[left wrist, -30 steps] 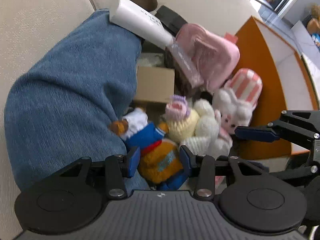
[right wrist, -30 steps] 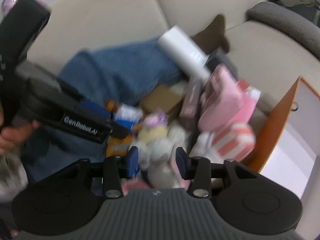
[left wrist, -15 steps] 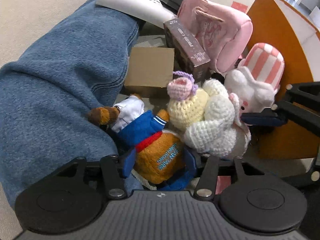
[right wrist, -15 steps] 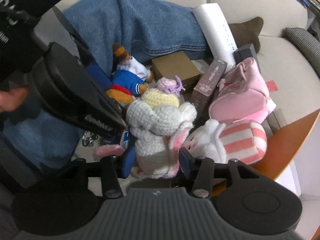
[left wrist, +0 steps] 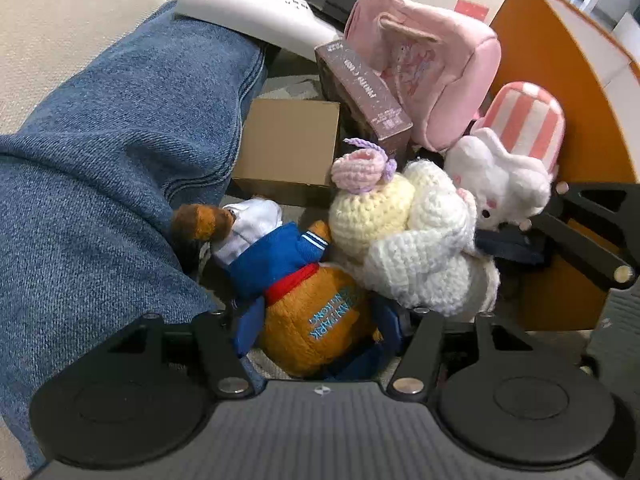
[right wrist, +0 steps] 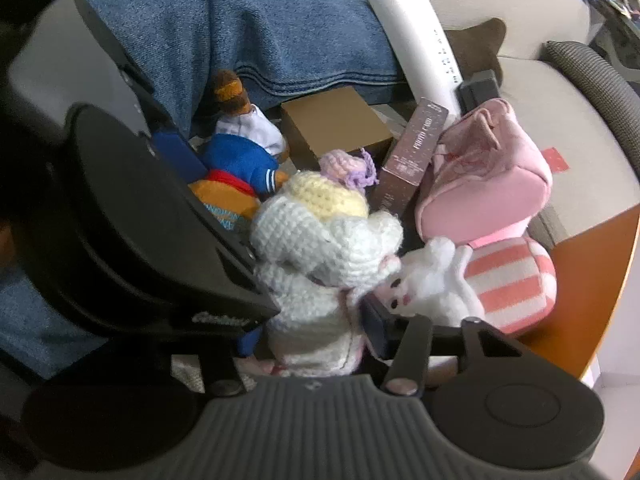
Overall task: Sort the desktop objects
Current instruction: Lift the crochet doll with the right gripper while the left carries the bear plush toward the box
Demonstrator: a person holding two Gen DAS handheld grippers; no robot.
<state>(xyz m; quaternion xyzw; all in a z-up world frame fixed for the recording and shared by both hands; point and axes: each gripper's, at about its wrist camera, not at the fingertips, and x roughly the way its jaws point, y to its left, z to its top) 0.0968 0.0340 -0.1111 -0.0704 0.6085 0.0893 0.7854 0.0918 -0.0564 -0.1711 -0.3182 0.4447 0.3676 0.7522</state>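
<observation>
The orange plush bear [left wrist: 312, 320], in a blue hoodie with a red collar and teal lettering on its body, lies beside the crocheted white doll [right wrist: 320, 264]. The left gripper [left wrist: 318, 328] is opening around the bear; the right gripper [right wrist: 310, 332] is closing on the doll.
</observation>
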